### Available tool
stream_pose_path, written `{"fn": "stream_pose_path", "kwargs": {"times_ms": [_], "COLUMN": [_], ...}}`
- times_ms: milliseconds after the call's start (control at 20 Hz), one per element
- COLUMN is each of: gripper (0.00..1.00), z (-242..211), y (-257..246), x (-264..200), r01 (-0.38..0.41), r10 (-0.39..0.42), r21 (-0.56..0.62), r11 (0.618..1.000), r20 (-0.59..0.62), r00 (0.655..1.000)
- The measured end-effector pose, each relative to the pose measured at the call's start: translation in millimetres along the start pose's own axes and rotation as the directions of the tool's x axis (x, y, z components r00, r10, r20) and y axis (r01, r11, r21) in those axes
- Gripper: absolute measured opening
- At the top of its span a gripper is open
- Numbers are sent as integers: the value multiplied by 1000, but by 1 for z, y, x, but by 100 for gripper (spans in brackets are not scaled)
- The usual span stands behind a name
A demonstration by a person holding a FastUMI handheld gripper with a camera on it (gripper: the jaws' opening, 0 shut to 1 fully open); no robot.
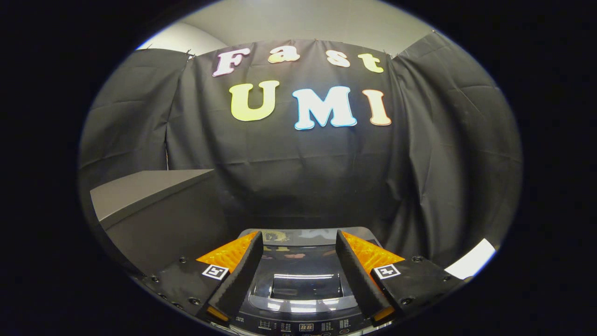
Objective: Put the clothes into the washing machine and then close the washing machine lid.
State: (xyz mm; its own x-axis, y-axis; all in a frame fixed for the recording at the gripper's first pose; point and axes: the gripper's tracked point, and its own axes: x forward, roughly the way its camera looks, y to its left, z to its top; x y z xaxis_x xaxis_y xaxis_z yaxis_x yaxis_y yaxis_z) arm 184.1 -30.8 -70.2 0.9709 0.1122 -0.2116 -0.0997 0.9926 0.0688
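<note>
The gripper (298, 242) hangs open — fingers spread, holding nothing — above the washing machine (301, 280), its lid (303, 275) down.

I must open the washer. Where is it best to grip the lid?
Probably its near edge, by the control panel, coming from above. The lid lies flat and shut; the open gripper hovers over it, holding nothing.
</note>
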Motion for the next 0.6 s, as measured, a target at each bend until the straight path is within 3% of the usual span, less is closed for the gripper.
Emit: {"fn": "stream_pose_path", "kwargs": {"times_ms": [600], "gripper": [97], "z": [62], "y": [7], "x": [-101], "r01": [27], "r10": [-26], "r21": [-2], "r11": [1000], "r20": [148], "r00": [989]}}
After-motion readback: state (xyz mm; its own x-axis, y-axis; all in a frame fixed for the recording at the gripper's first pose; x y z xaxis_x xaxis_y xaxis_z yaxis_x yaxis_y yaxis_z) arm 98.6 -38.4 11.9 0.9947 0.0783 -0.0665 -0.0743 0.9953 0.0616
